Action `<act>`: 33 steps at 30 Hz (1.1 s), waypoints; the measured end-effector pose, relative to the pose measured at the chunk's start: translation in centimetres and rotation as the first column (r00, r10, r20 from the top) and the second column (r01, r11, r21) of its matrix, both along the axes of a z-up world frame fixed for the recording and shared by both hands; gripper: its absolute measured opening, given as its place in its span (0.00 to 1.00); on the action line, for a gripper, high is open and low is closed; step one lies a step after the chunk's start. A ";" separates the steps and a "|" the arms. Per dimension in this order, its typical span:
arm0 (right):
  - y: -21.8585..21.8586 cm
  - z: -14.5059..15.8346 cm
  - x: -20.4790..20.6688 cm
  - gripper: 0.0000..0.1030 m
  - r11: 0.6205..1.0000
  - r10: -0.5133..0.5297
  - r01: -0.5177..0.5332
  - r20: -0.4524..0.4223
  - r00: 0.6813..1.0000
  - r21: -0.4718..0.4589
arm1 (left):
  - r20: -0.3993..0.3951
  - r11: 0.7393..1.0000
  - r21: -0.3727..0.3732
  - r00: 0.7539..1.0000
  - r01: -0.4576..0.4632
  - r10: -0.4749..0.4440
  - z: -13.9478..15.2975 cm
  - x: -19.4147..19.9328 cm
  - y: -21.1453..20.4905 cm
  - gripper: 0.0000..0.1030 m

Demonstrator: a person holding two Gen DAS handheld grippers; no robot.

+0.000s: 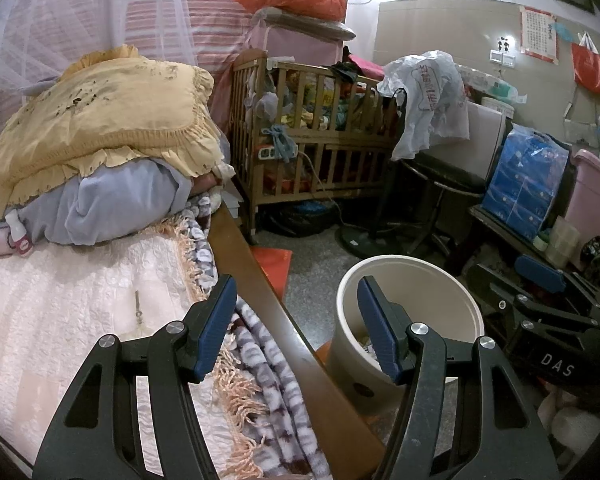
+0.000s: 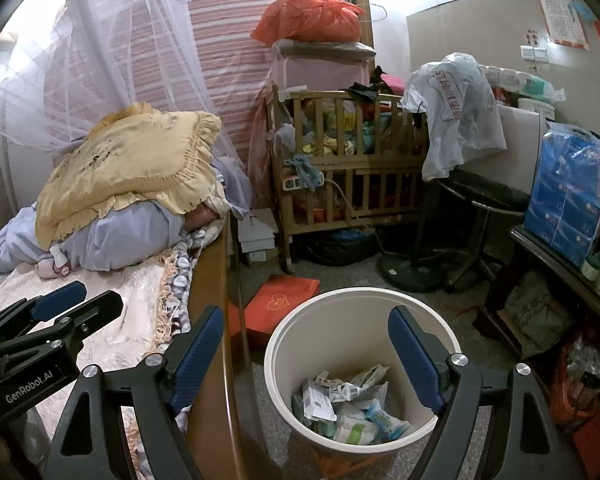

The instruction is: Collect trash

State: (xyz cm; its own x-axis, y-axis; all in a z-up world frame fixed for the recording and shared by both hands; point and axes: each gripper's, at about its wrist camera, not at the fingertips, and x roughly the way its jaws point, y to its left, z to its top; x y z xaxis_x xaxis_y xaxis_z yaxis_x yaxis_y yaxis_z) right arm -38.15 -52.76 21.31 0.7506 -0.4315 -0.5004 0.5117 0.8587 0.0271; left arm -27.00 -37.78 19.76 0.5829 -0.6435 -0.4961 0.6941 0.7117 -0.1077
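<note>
Presently: left tongs (image 1: 296,324) and right tongs (image 2: 306,356) both wide, empty. Bin (image 2: 364,372) on floor beside bed (image 2: 112,336), holding crumpled wrappers (image 2: 348,404). Step judged between pickups; next move calls for locating remaining litter.

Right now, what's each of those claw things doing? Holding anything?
Left gripper: open, holding nothing, over the bed edge.
Right gripper: open, holding nothing, above the bin.

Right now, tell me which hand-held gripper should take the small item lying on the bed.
Left hand-held gripper: open, empty, over the bed near the small item. Right hand-held gripper hangs over the trash bin.
</note>
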 end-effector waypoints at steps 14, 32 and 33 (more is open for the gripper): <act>-0.5 -0.4 -0.2 0.80 1.000 0.002 -0.001 -0.010 1.000 0.006 | -0.006 1.000 0.006 1.000 0.001 -0.001 -0.6 -0.3 -0.4 0.60; -0.8 -0.7 0.0 0.81 1.000 0.002 -0.002 -0.019 1.000 0.012 | -0.015 1.000 0.009 1.000 0.002 -0.002 -1.1 -0.3 -0.5 0.60; -0.8 -0.7 0.0 0.81 1.000 0.003 -0.003 -0.019 1.000 0.013 | -0.016 1.000 0.008 1.000 0.002 -0.002 -1.1 -0.3 -0.5 0.60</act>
